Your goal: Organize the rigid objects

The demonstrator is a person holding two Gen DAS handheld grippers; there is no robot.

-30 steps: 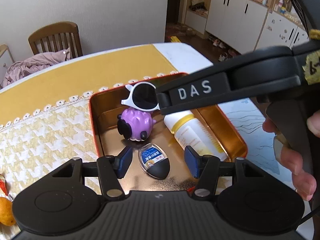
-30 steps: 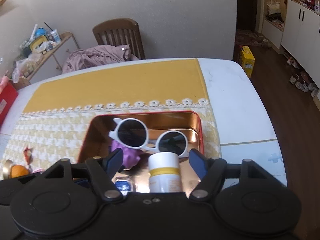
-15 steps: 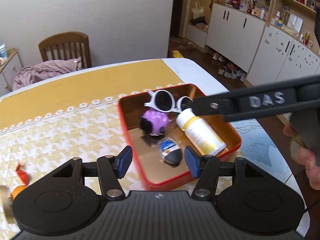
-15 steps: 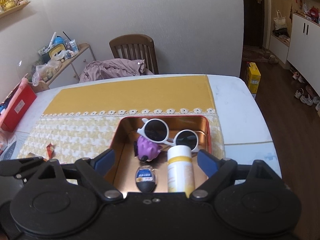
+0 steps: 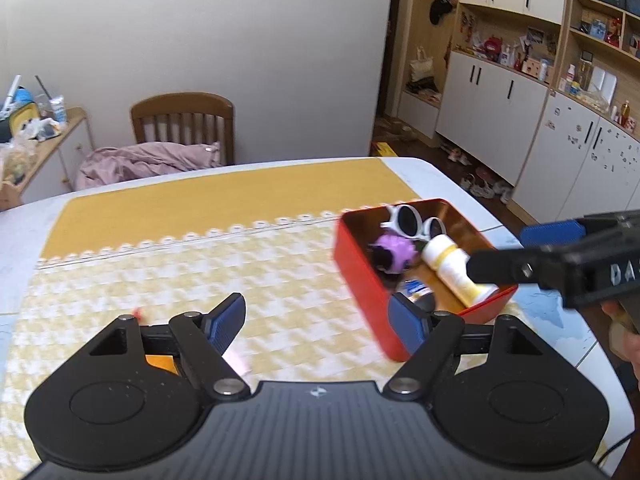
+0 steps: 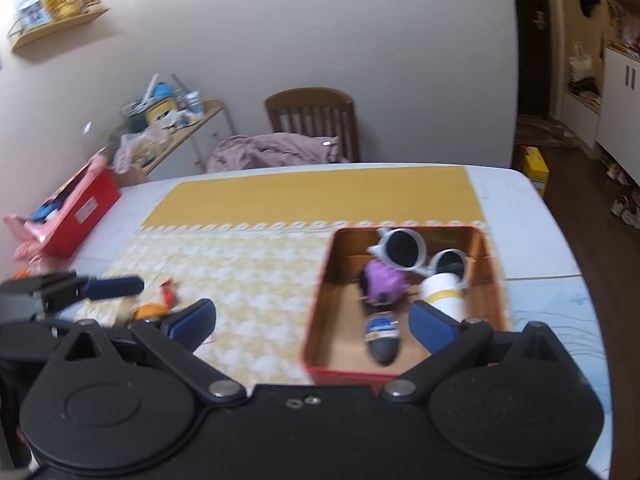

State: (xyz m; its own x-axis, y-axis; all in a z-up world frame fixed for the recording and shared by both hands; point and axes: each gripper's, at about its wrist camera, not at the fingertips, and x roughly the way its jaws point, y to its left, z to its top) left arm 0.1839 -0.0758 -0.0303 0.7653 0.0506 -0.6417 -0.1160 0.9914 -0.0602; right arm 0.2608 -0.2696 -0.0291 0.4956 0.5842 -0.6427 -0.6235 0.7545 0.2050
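A red tin [image 5: 360,268] [image 6: 347,374] with a copper inside sits on the yellow cloth. In it lie white sunglasses [image 5: 408,218] [image 6: 402,248], a purple toy [image 5: 394,252] [image 6: 384,280], a white bottle with a yellow band [image 5: 452,268] [image 6: 444,296] and a small oval case [image 6: 382,336]. My left gripper [image 5: 318,320] hovers left of the tin, its jaws opening, with only cloth between them. My right gripper [image 6: 314,322] is back from the tin's near edge, jaws still opening wide, holding nothing. It also shows at the right edge of the left wrist view.
An orange [image 6: 150,311] and a red wrapper [image 6: 168,292] lie on the cloth at the left. A red box [image 6: 76,216] sits on the table's far left. Behind the table is a chair [image 5: 182,120] with pink cloth. The table edge [image 5: 472,200] runs just right of the tin.
Both grippers have drawn back and up from the tin, and both jaws have widened. The left one has swung left, so the tin now lies to its right.
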